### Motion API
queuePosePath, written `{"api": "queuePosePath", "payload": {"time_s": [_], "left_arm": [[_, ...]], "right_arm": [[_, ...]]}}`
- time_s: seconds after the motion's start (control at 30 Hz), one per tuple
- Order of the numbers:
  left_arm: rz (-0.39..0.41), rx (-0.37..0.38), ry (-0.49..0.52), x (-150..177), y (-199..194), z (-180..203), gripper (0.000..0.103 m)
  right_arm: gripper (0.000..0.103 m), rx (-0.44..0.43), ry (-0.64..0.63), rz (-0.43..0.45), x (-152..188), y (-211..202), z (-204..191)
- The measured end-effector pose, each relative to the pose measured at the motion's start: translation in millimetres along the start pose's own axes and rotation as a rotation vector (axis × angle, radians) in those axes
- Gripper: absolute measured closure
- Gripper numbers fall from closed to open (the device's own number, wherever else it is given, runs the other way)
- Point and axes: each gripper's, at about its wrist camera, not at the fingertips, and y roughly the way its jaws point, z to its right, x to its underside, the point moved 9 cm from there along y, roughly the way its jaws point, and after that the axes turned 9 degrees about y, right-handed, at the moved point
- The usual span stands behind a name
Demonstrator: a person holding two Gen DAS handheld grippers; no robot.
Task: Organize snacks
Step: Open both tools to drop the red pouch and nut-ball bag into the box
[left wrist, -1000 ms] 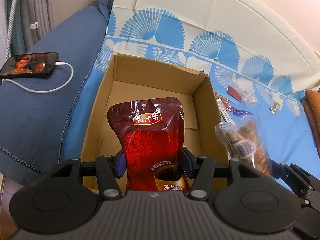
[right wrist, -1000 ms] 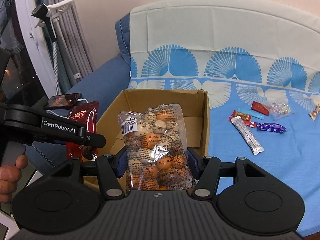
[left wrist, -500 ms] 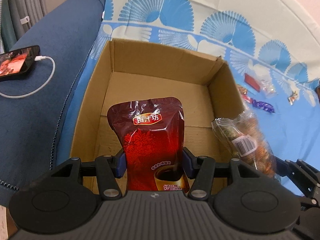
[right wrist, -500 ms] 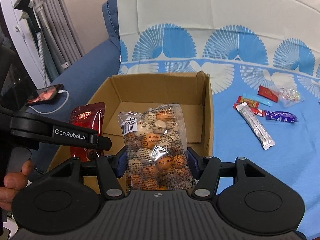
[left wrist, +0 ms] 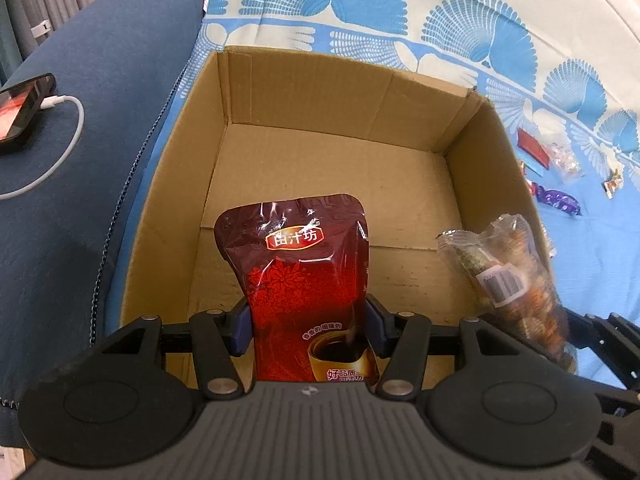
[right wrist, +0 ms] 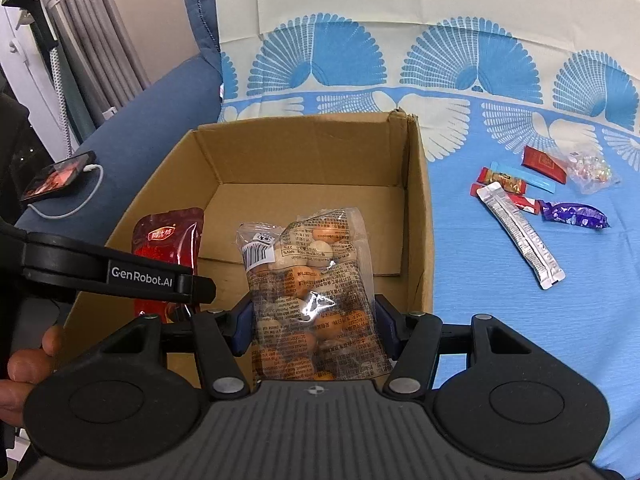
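Home living room, blue sofa point(left wrist: 80, 128), patterned cloth cover point(right wrist: 480, 80), charging phone point(right wrist: 56, 178), curtains point(right wrist: 92, 40)

Your left gripper point(left wrist: 306, 330) holds its pouch point(left wrist: 304, 280) upright over the near part of the cardboard box point(left wrist: 492, 168), and your right gripper point(right wrist: 314, 326) holds the bag of round snacks point(right wrist: 310, 284) just to its right, also above the box (neither touches the floor as far as you can tell). The box sits on the patterned cloth point(right wrist: 500, 300). Small wrapped snacks point(right wrist: 520, 232) lie scattered to its right. A phone point(left wrist: 18, 110) rests on the armrest point(left wrist: 100, 80) to the left.
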Motion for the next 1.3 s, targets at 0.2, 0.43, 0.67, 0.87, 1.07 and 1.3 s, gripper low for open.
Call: {"api": "queuePosePath", "payload": {"time_s": [0.2,0.43,0.67,0.87,1.07,1.3], "left_arm": [[0.008,-0.025,-0.003,-4.0,-0.1,-4.9,0.000],[0.043,-0.059,0.019,5.6,-23.1,-5.6,0.000],[0.055,-0.078,-0.021,45.9,-58.6,-7.3,0.000],[0.094,-0.099,-0.043,69.7,-95.9,-8.6,0.000],[0.167,-0.117,-0.082,85.0,-132.7,-7.1,0.000],[0.248,-0.134,-0.071,93.3,-164.3,-0.2,0.000]], "right_arm": [[0.031,-0.005,0.030,-0.014,-4.6,4.8,2.2],[0.018,-0.014,0.046,0.040,-8.8,-18.2,0.5],[0.017,-0.021,-0.001,0.025,16.4,-53.3,-11.1],[0.013,-0.008,-0.040,0.073,32.2,-90.8,-20.7],[0.012,-0.009,-0.069,0.135,40.1,-126.0,-29.3],[0.010,-0.016,-0.113,0.213,49.8,-162.7,-40.9]]}}
